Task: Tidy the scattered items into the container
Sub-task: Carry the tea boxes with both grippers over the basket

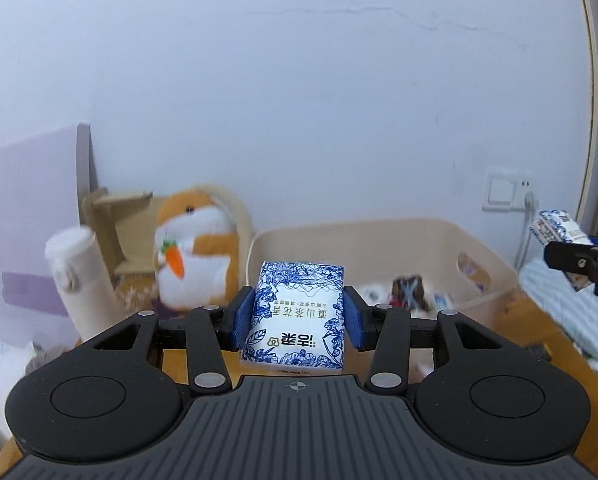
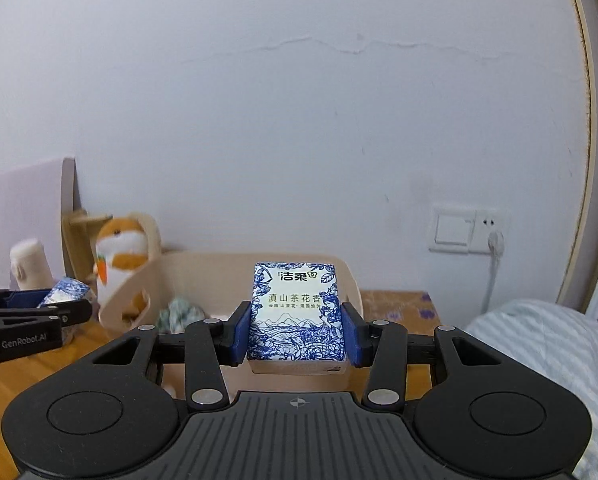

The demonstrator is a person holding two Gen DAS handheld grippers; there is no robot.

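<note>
A wooden tabletop [image 1: 511,316] stands against a plain white wall with a hairline crack.

Left gripper [image 1: 297,322]: its blue pads pinch a small soft tissue pack with blue-and-white floral wrapper [image 1: 299,316] by its two long sides, print upside down towards the camera. The pack is carried clear of the surface, short of the container.

Right gripper [image 2: 297,326]: its pads likewise clamp a second tissue pack of the same blue-and-white printed wrap [image 2: 295,314], print upright, held above the near edge of the container.

Condition of items: both packs are plump and squared, wrappers glossy and intact, with slight denting where the pads press.

Beyond them sits the cream plastic storage bin with cut-out side handles [image 1: 383,236]; blurred items already lie inside and cannot be identified.

Risks, as judged:
- Both grippers approach one bin together; the two could collide over the opening.
- The slick film over soft contents may slip from a side-on pinch if tilted or jolted.
- Release short of the rim would drop a pack onto the tabletop.
- The left hand's path passes near a cream cylindrical flask [image 1: 79,276] and an orange-and-white plush toy holding a carrot [image 1: 197,248]; a wide swing could topple either.
</note>
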